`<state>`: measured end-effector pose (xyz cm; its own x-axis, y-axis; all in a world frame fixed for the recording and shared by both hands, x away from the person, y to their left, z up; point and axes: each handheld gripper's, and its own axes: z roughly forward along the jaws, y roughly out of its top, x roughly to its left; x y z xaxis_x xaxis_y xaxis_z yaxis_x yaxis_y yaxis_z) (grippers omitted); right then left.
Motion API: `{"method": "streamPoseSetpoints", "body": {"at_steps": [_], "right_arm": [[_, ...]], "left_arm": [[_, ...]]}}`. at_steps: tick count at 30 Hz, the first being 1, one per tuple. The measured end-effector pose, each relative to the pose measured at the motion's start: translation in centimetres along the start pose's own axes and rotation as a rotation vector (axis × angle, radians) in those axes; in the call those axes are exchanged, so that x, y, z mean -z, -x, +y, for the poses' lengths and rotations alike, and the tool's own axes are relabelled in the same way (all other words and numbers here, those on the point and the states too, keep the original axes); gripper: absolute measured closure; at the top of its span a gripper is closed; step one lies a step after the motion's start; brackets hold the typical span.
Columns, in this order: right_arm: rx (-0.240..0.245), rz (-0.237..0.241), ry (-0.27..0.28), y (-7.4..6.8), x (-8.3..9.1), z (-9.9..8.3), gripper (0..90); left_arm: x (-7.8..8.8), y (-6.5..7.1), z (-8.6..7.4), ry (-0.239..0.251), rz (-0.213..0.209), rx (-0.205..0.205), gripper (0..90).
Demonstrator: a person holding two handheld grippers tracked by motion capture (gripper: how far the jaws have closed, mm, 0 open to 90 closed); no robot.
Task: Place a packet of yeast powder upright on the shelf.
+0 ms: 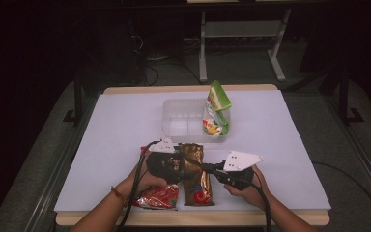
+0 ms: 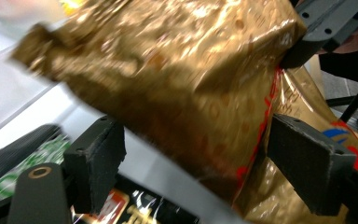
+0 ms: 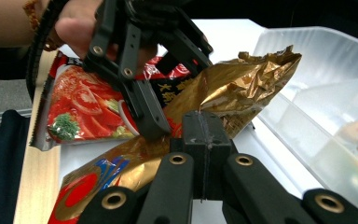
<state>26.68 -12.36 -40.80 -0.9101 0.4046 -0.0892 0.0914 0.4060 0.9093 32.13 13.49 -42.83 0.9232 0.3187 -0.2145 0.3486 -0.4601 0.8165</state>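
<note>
On your left, the red packet point(image 1: 160, 196) lies flat at the near table edge, untouched, just beside the gold packet point(image 1: 196, 180). Your left gripper point(image 1: 178, 166) stands over the gold packet's middle; in the left gripper view its jaws stand apart with the crinkled gold film between them, one pad point(image 2: 306, 158) against the film, the other pad point(image 2: 96, 158) clear of it, so this gripper is open and grips nothing yet. The gold packet's far end is raised off the white table point(image 1: 125, 125) toward the bin point(image 1: 174, 121); its near end lies on the surface. Your right gripper point(image 1: 204, 167) comes in from the right, its jaws fully together on a fold at the packet's side edge, as the right gripper view shows, the pads point(image 3: 204, 135) meeting with film pinched between. Farther back, the green packet point(image 1: 216, 108) already stands in the bin's right end, leaning on the wall. Judgement: one packet is binned, the gold one is mid-pickup, the red one remains.
</note>
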Motion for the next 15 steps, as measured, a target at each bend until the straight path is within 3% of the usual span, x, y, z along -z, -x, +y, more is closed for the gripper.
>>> {"method": "streamPoseSetpoints", "body": {"at_steps": [5, 10, 15], "right_arm": [[0.005, -0.003, 0.004, 0.0, 0.1, -0.1, 90.0], [-0.001, -0.024, -0.003, 0.3, 0.1, -0.2, 90.0], [-0.006, -0.059, -0.001, 0.5, 0.1, -0.1, 90.0]], "left_arm": [[0.5, 0.0, 0.1, 0.038, 0.007, -0.005, 26.7], [1.5, 0.5, 0.4, 0.114, -0.004, -0.042, 46.5], [2.7, 1.0, 0.9, 0.171, 0.006, -0.062, 60.4]]}}
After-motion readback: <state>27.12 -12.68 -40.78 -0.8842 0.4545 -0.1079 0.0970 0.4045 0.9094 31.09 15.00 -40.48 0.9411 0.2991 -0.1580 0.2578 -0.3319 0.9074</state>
